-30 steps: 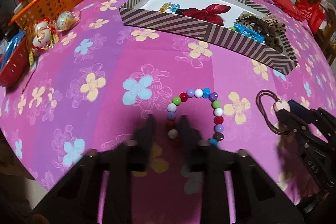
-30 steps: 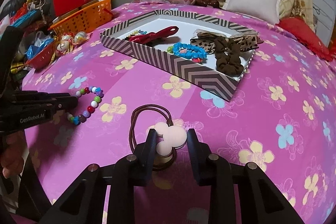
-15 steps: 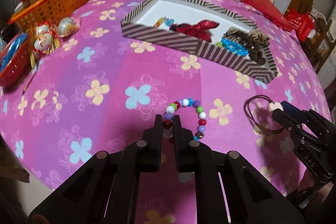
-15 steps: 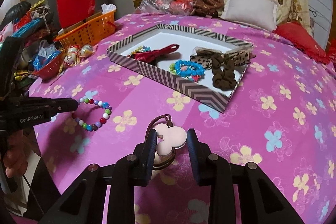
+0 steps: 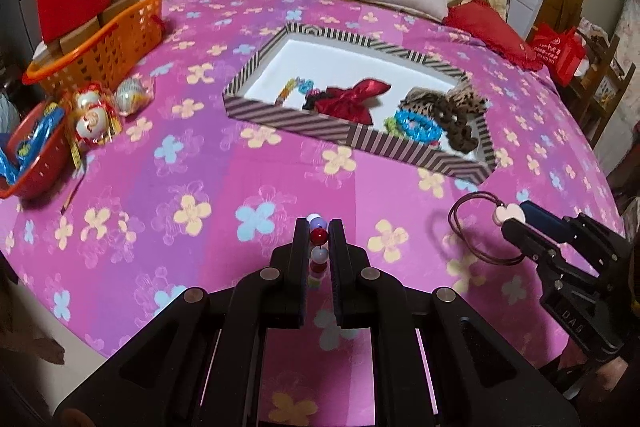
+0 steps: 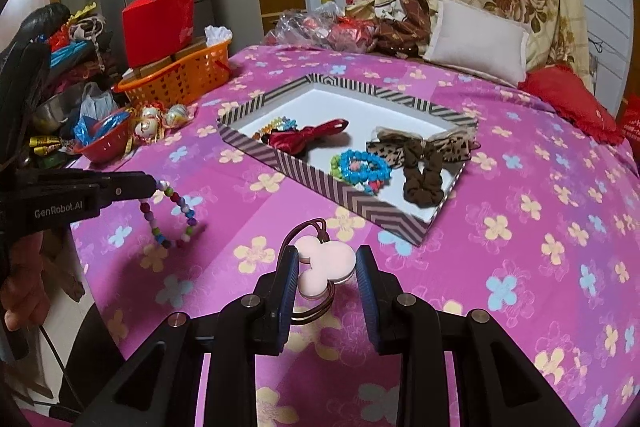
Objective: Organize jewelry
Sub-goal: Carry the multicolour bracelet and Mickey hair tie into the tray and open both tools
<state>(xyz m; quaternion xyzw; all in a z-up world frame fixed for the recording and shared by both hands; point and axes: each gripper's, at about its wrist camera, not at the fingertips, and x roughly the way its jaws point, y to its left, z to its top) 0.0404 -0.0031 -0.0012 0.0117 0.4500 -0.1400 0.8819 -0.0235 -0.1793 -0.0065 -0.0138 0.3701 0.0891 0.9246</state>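
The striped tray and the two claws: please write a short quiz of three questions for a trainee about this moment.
1. True or false: the left claw is shut on the bead bracelet.
2. What does the right claw hold? A. blue bracelet B. hair tie with pink charm C. brown scrunchie
3. Fill in: the red bow lies inside the ____.

Key:
1. True; the bracelet hangs from it, off the cloth.
2. B
3. striped tray
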